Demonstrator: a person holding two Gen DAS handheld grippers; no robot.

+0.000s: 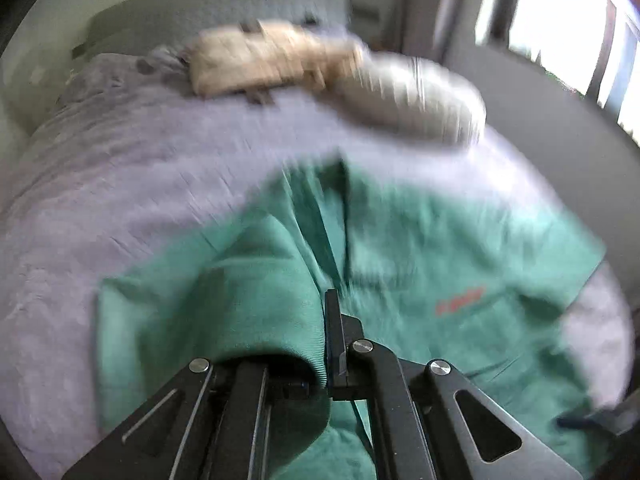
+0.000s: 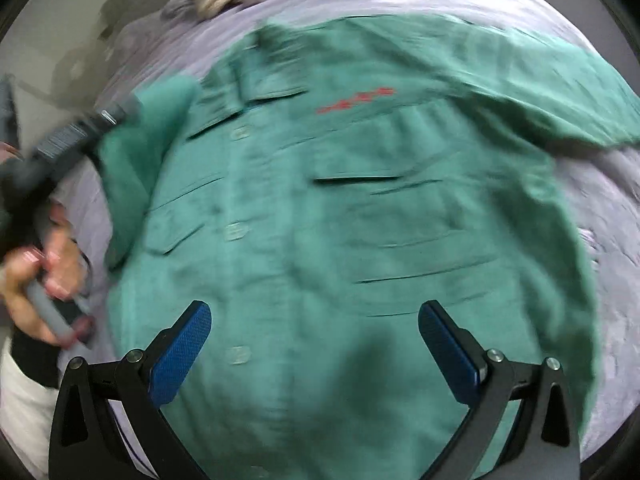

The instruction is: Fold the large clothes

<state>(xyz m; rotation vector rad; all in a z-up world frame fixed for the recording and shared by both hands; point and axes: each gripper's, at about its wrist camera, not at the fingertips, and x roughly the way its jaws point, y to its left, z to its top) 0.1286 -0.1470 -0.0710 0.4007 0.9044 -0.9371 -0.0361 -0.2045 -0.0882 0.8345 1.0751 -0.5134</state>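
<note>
Two tongs: left tongs (image 1: 326, 344) clamp green shirt (image 2: 340, 208) sleeve; right tongs (image 2: 314, 344) gape above hem.

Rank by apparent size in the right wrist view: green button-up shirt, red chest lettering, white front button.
1. Green button-up shirt
2. Red chest lettering
3. White front button, clearly smallest.

Your daylight comes from the window (image 1: 568, 28) at far right, blown out to white glare. Both views are smeared by motion blur: the pillows (image 1: 320, 68) and the shirt (image 2: 360, 200) lack sharp edges. Fisheye bending curves the bed (image 1: 120, 184), with dark vignette corners. Soft shadow lies between your right jaws.
</note>
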